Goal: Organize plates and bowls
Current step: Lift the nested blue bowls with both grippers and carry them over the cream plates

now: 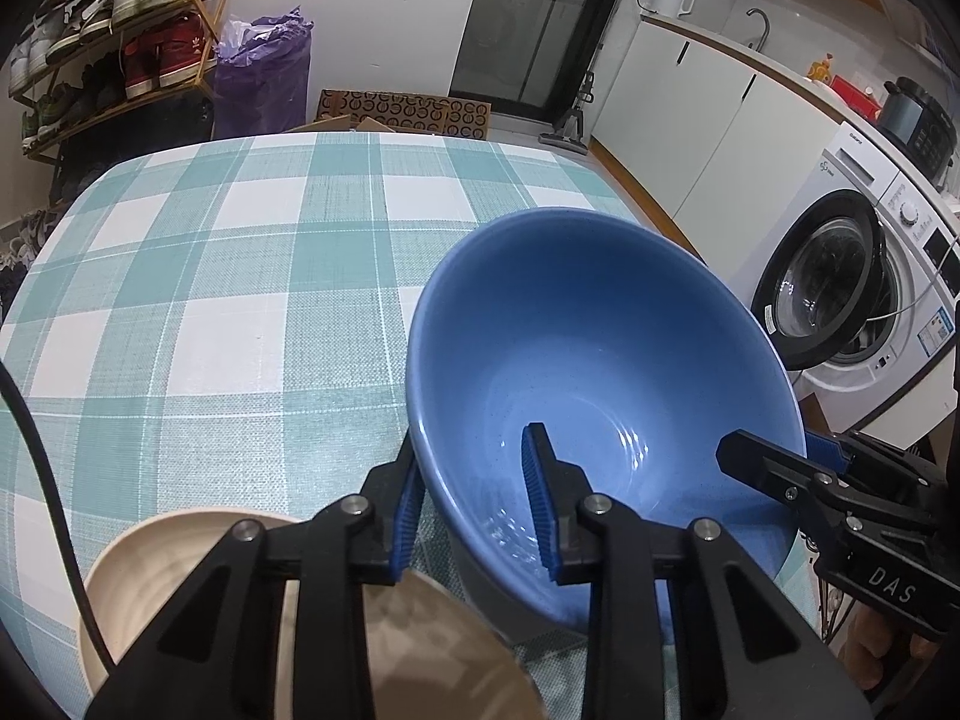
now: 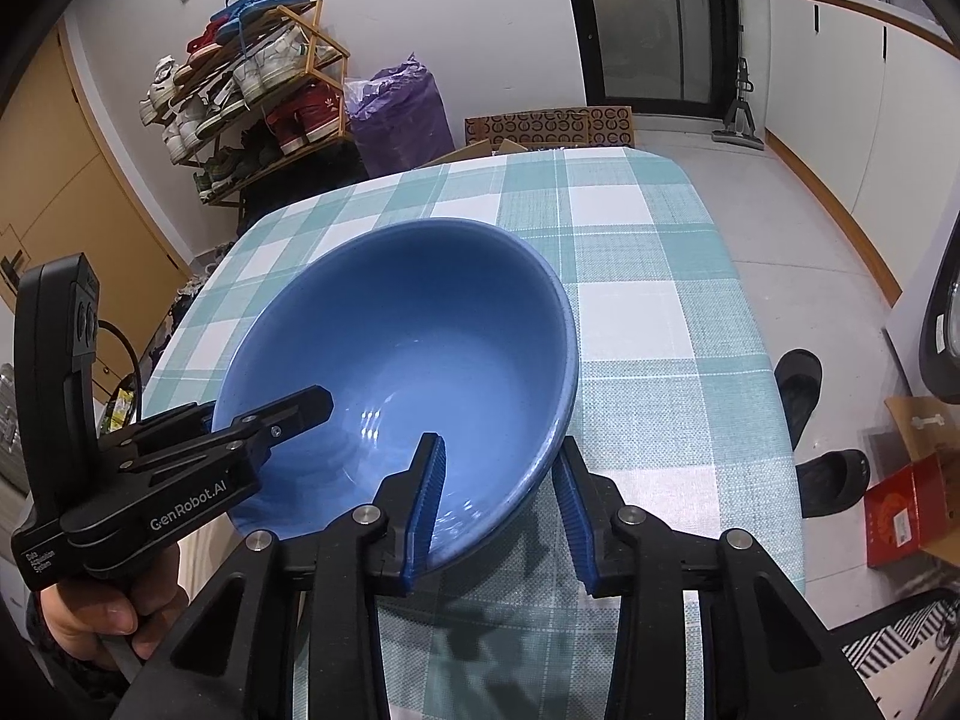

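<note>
Glazed blue bowl (image 1: 600,396) (slippery, breakable): my left hand-held gripper (image 1: 474,516) and right hand-held gripper (image 2: 501,510) each straddle its rim, not visibly clamped.

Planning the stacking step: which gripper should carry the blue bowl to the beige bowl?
Left, probably. Both grippers straddle the blue bowl rim, but the beige bowl sits right beneath the left gripper.

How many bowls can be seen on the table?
2. The blue bowl sits tilted between both tools, each straddling its rim. The beige bowl lies beside it, under the left tool. Others may be hidden.
</note>
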A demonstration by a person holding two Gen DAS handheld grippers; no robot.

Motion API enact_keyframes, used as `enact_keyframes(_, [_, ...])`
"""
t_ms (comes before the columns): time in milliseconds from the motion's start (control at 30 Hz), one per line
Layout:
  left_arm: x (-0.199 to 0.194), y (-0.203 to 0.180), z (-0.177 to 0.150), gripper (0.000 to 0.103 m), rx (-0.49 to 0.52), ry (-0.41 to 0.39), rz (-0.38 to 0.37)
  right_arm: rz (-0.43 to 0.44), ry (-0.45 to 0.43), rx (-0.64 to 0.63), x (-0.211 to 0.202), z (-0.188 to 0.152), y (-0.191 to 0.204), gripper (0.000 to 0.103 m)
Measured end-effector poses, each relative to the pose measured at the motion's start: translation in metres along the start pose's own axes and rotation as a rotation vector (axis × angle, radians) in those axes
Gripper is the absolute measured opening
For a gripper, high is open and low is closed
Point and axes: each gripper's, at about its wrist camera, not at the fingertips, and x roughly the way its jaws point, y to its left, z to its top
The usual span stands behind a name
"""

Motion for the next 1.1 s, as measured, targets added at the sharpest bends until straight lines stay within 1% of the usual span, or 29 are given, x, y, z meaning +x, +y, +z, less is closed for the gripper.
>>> enact_keyframes(267, [-0.0016,-0.0023,-0.001,0.03,0.012,-0.001,0.012,-0.001,-0.001,-0.005,0.0003,0.0008,-0.0012,0.037])
enact_keyframes(633, [-0.0017,-0.0046,-0.0017,0.029,0.017,0.004,0.007,-0.02,-0.012,-0.018,-0.0023,0.0005,0.0005,0.035])
enact_keyframes(1100, [-0.0079,-0.0086,-0.0014,0.029,0.031,-0.016,0.009,-0.02,-0.026,-0.021,-0.0094,0.0011,-0.0012,0.035])
